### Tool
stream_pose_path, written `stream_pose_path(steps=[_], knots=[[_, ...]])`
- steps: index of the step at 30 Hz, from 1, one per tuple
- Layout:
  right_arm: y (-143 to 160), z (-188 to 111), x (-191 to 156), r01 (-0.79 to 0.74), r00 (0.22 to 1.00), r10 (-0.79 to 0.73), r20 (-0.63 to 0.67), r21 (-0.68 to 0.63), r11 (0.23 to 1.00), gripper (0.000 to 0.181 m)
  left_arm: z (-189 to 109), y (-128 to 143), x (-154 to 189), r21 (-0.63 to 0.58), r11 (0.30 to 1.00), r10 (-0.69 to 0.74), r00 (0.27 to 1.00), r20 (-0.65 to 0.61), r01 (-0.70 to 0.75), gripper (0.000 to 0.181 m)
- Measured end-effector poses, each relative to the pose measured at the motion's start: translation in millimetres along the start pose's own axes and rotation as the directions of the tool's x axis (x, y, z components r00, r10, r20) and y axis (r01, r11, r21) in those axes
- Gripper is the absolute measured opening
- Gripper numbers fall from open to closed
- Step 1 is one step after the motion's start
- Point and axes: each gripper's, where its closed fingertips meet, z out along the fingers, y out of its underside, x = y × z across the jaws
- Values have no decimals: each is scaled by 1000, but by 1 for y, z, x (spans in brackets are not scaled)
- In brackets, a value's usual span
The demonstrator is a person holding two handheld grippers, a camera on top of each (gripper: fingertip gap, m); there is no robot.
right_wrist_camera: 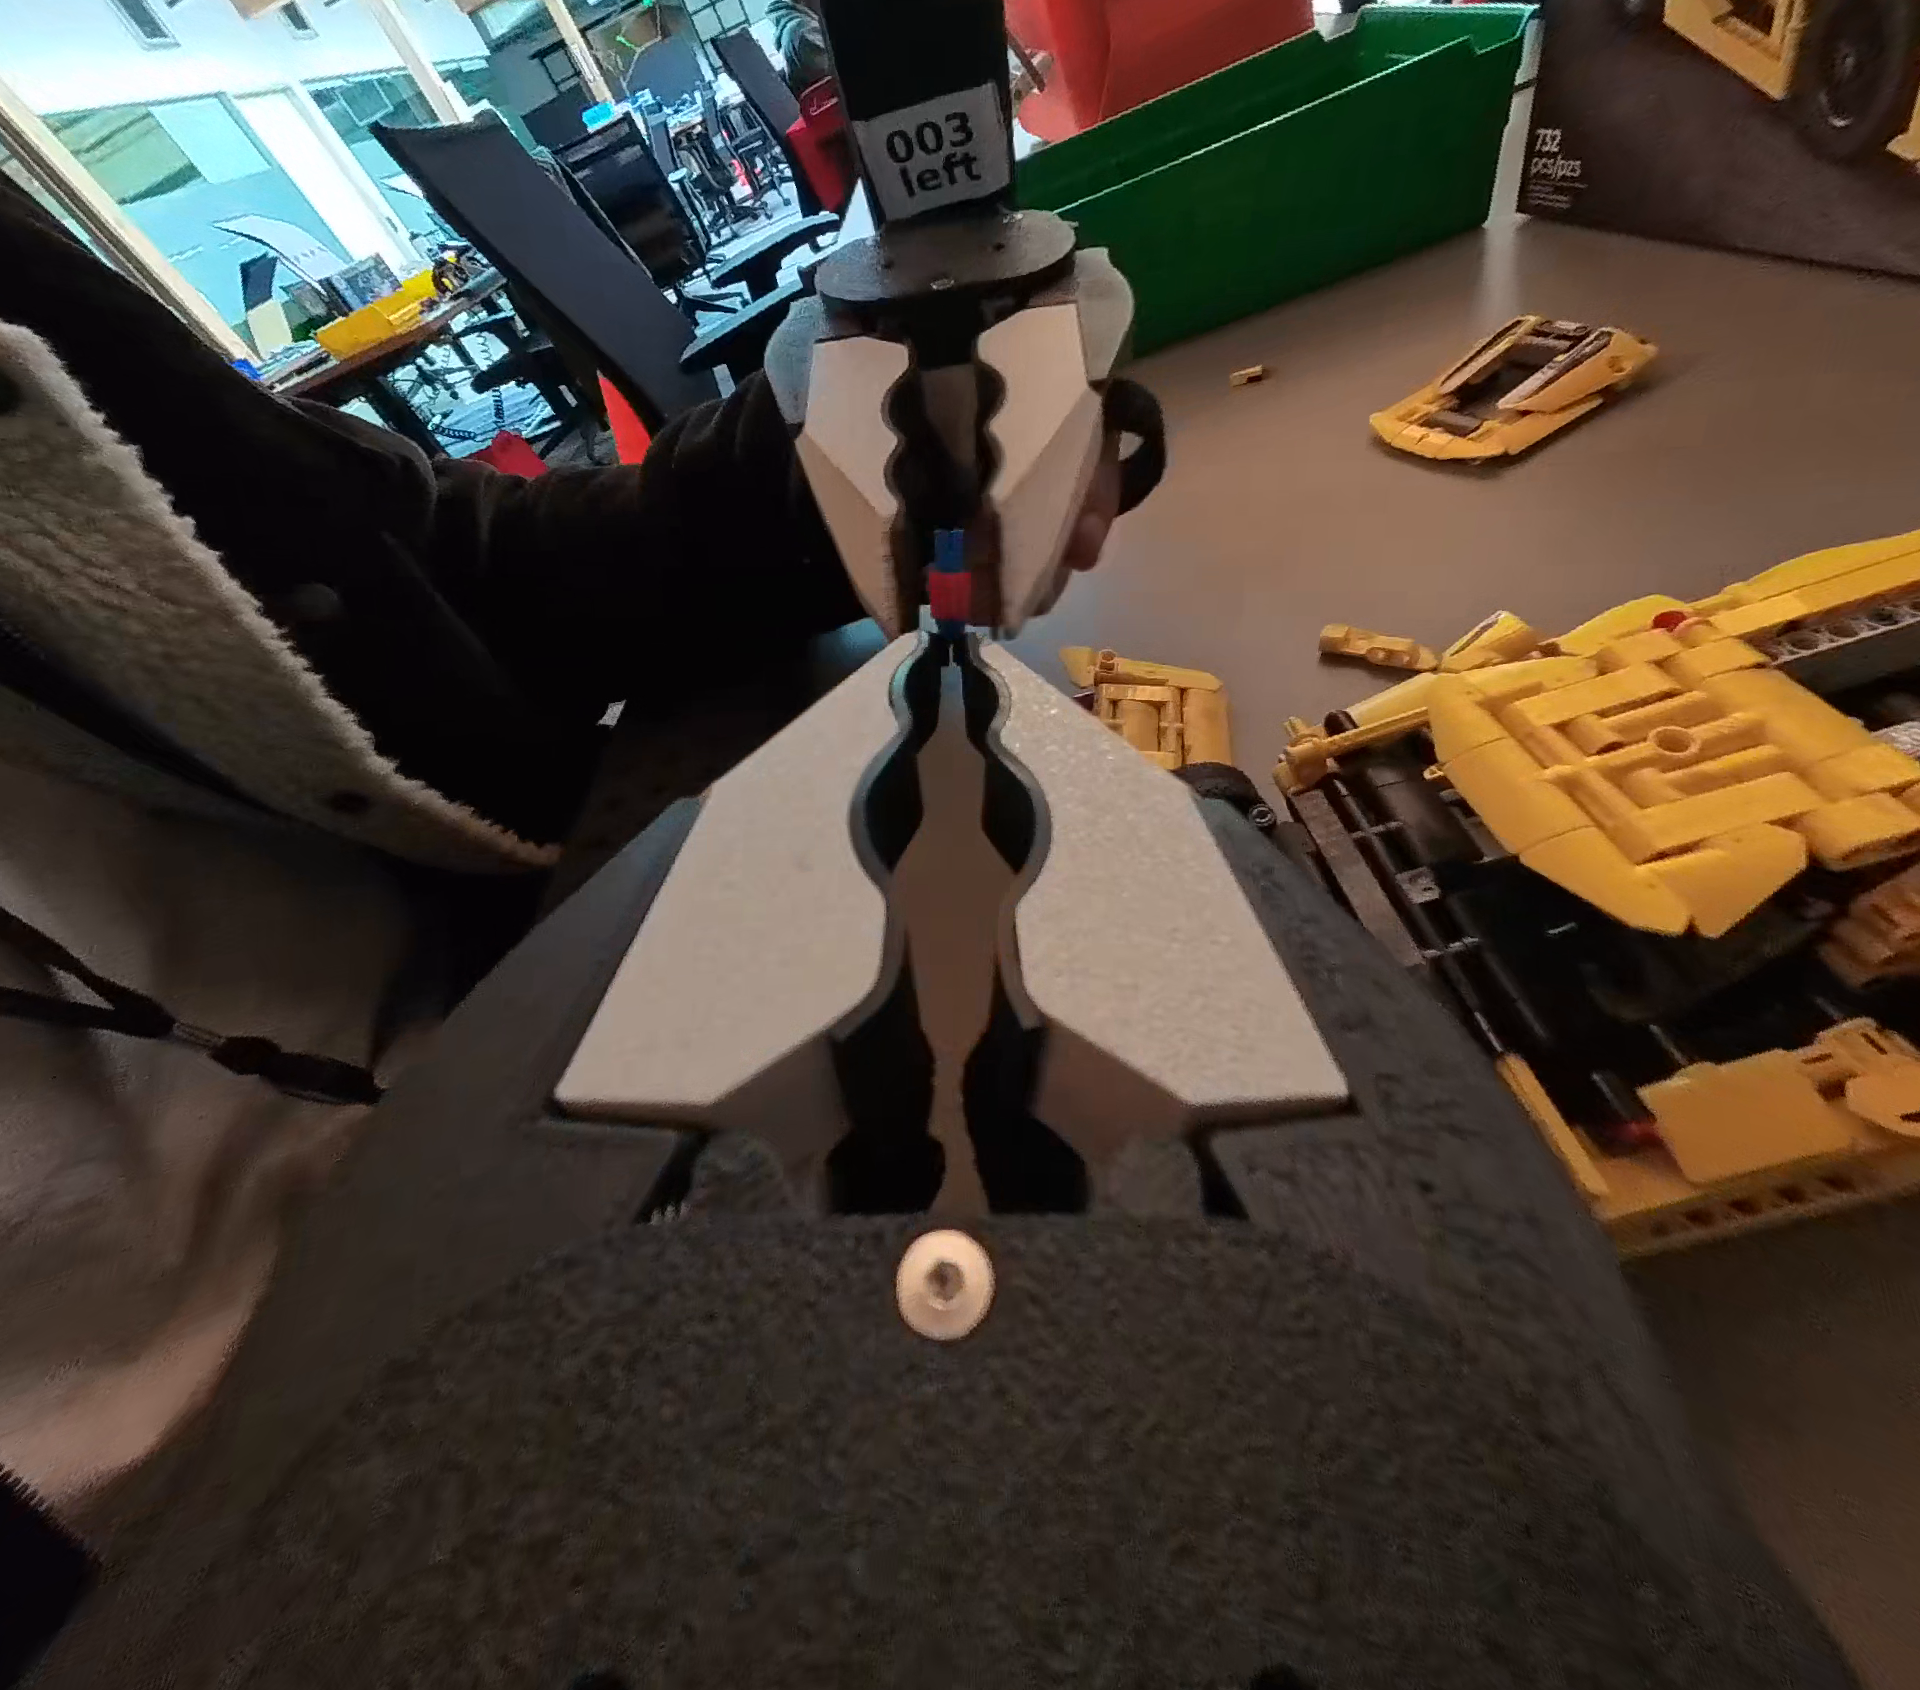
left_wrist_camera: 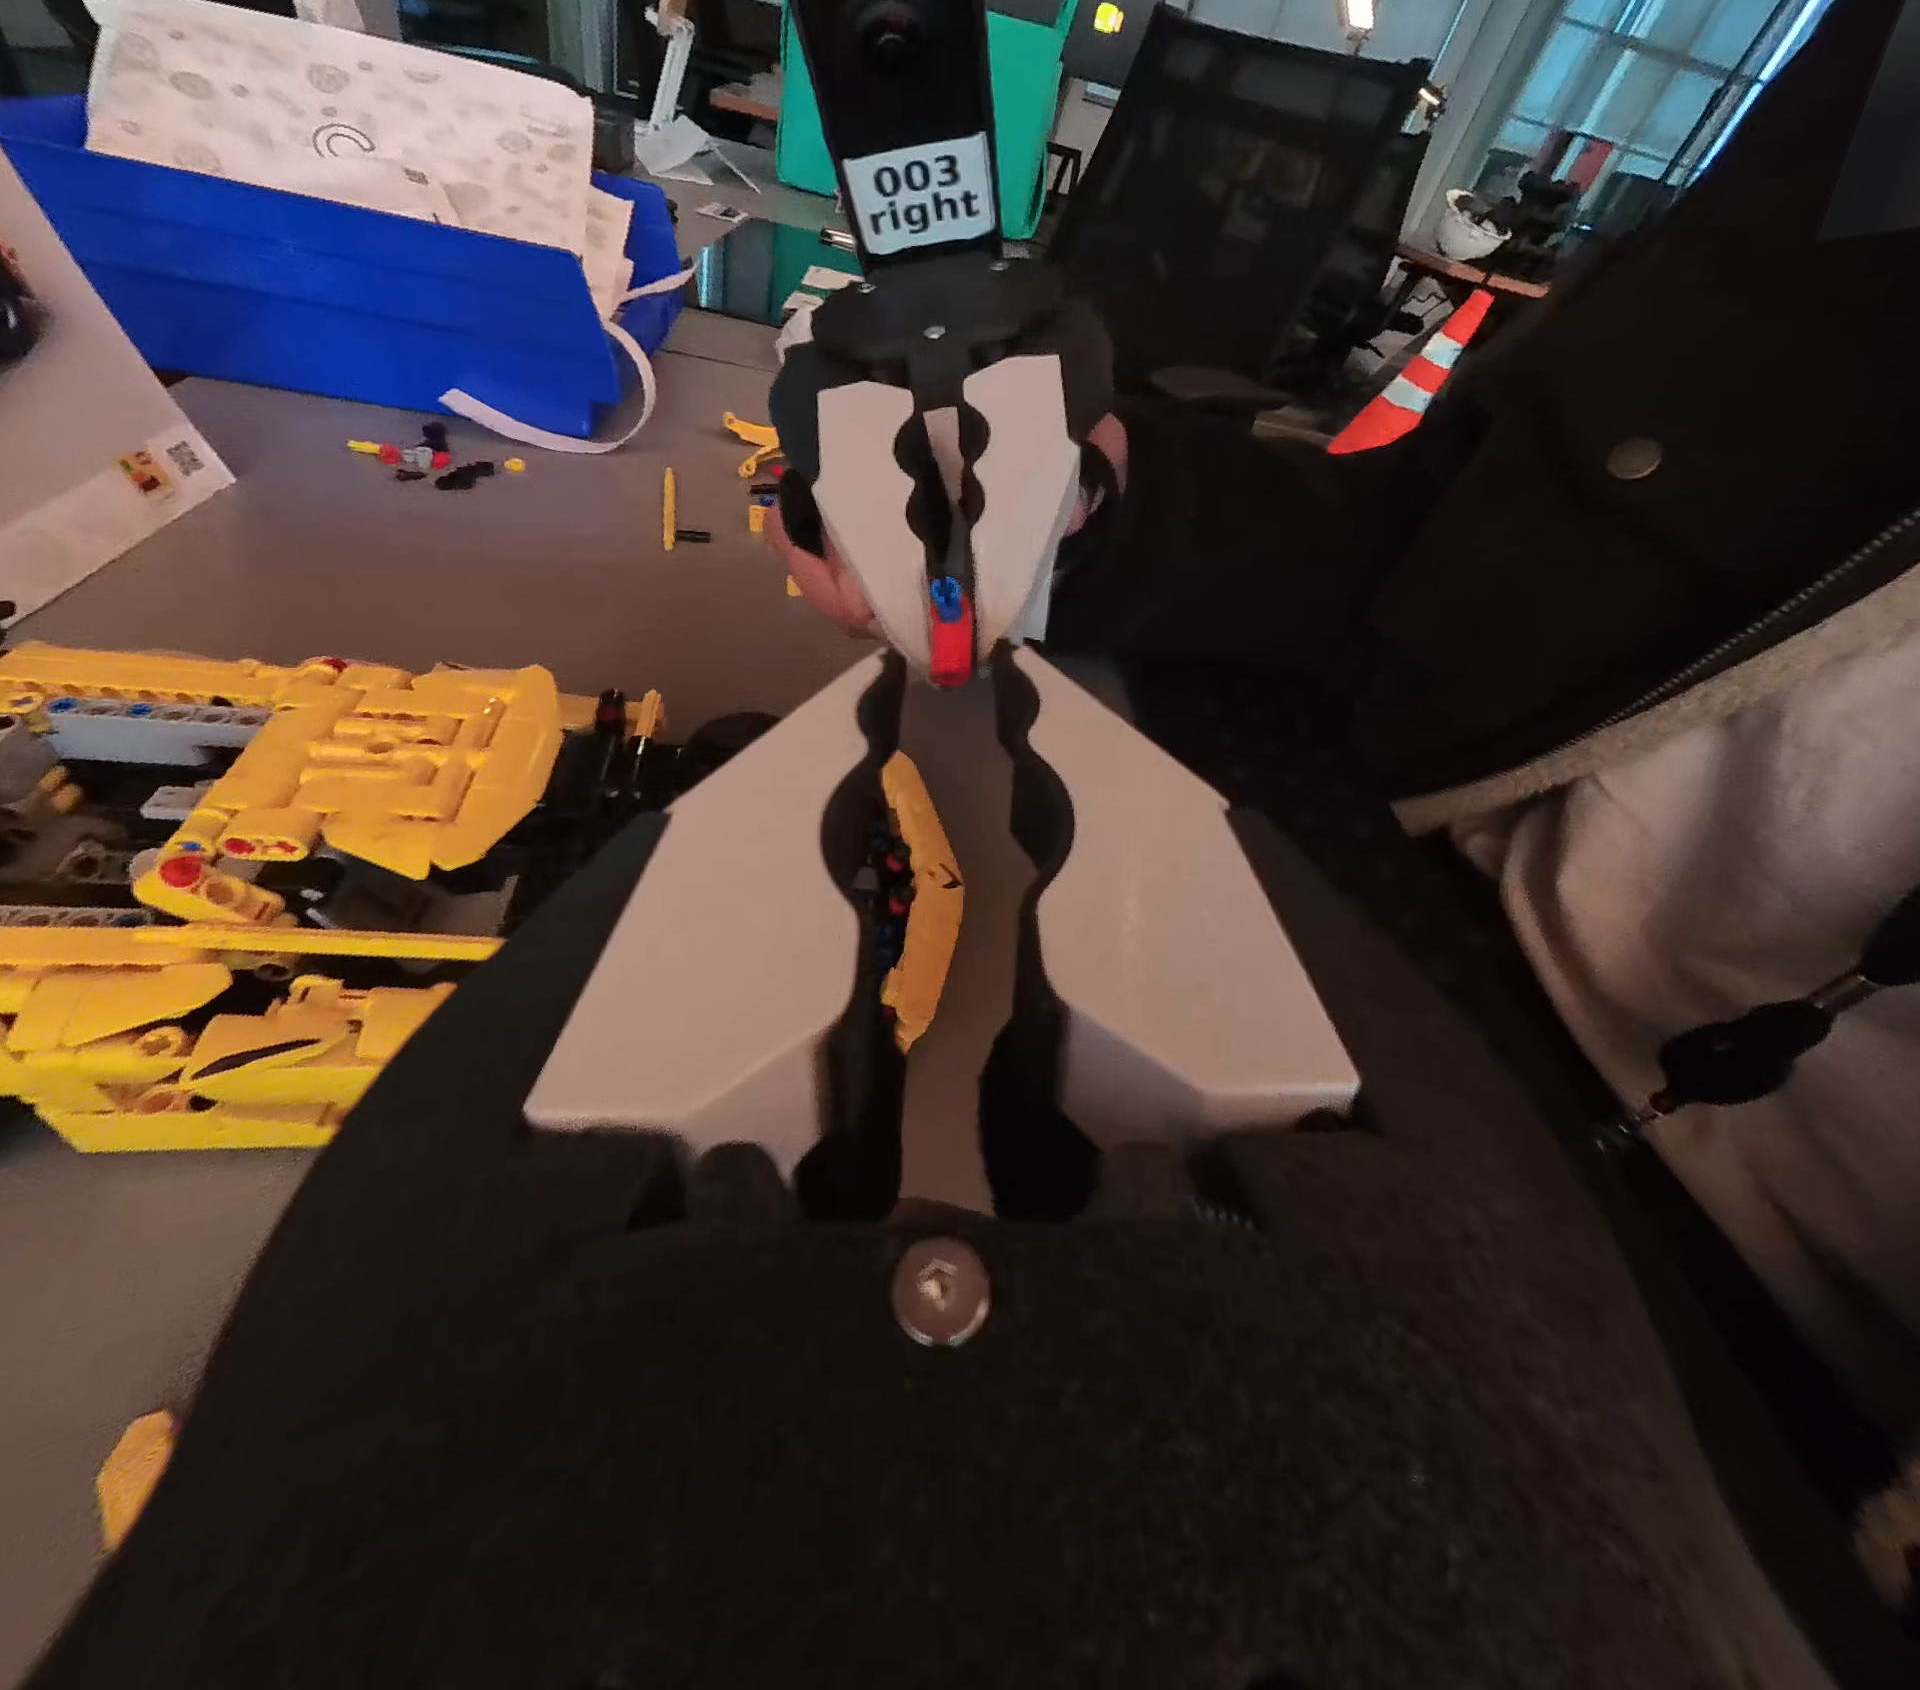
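Red-blue connector (left_wrist_camera: 948,624) pinched in right tongs (left_wrist_camera: 951,653); left tongs (left_wrist_camera: 940,674) narrow, tip-to-tip over grey table (left_wrist_camera: 436,570), office.

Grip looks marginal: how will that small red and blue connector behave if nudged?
The red and blue connector looks like hard plastic, probably rigid and light. Pinched only at the tips of the right gripper, it could pivot or slip. Dropped, its rounded shape might roll.

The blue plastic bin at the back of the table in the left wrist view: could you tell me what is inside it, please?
Inside the blue plastic bin, white printed paper sheets stand up above the rim, and a white paper strip curls out over its front. Anything beneath the sheets is covered.
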Motion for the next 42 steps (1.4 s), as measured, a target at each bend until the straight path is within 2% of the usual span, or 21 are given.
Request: stream_pose_path(steps=[4,8,18,23,39,42], knots=[[-2,-2,0,-13,1000,13,12,11,1000,4,0,-3,2,17,1000,8,1000,-6,-8,9],[-8,-6,-2,-29,999,27,38,55,998,4,2,-11,3,101,994,-45,998,-47,50,7],[-1,-6,1,-33,999,33,15,7,999,4,5,-4,0,66,994,-85,995,-54,89,8],[-9,-11,0,-50,998,48,35,56,997,4,7,-16,1,146,985,-91,995,-42,97,6],[2,-12,7,-83,997,83,4,17,996,3,13,-13,-10,161,981,-112,993,41,104,5],[5,-13,12,-59,998,59,-36,-14,998,3,15,-10,-13,169,970,-178,984,17,173,5]])
